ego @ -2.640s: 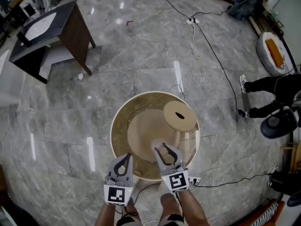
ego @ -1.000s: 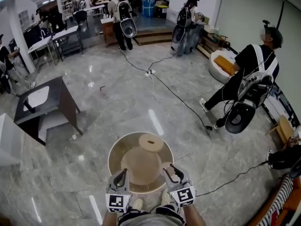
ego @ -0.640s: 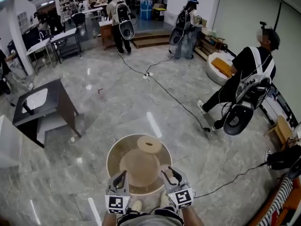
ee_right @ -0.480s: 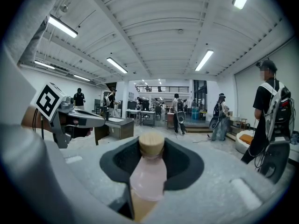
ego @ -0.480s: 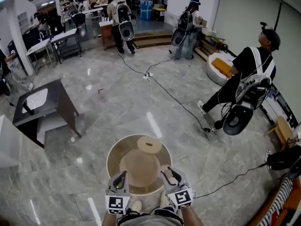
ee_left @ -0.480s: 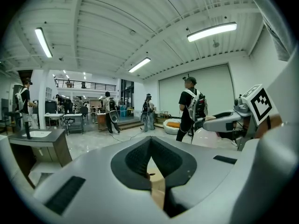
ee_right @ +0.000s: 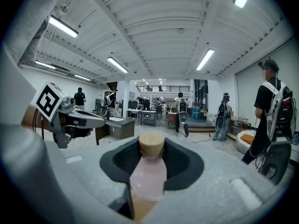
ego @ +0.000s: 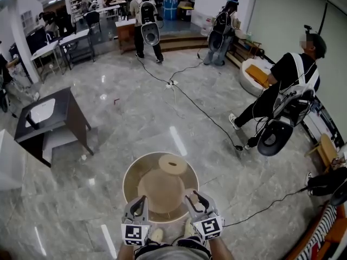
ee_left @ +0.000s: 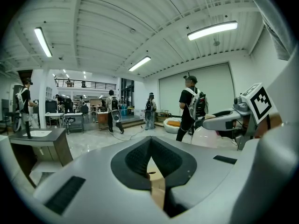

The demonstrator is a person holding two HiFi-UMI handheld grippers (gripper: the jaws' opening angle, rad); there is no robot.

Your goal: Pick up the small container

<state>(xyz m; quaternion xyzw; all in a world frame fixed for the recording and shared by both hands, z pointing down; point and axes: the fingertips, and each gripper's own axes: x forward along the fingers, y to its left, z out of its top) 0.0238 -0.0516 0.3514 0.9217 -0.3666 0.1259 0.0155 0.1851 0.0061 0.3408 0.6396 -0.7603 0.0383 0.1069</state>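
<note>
The small container (ee_right: 148, 176), a pale pink bottle with a wooden cap, stands upright between the jaws of my right gripper (ee_right: 152, 146), which is shut on its body. In the head view that right gripper (ego: 194, 195) hangs over the near right edge of the round wooden table (ego: 130, 191). My left gripper (ego: 142, 198) is beside it over the near left edge, its jaws meeting at the tips with nothing between them (ee_left: 150, 140). The left gripper view also shows the pink container (ee_left: 205, 136) off to the right.
A round wooden disc with a slot (ego: 172, 164) lies at the table's far side. On the marble floor are a dark side table (ego: 54, 118), a cable with a power strip (ego: 172, 83) and a white seat with an orange cushion (ego: 257, 75). A person with a backpack rig (ego: 287, 91) stands at the right.
The head view has lifted from the table top to the room. People at the back have stepped to the right. Both grippers keep their place, the container still gripped.
</note>
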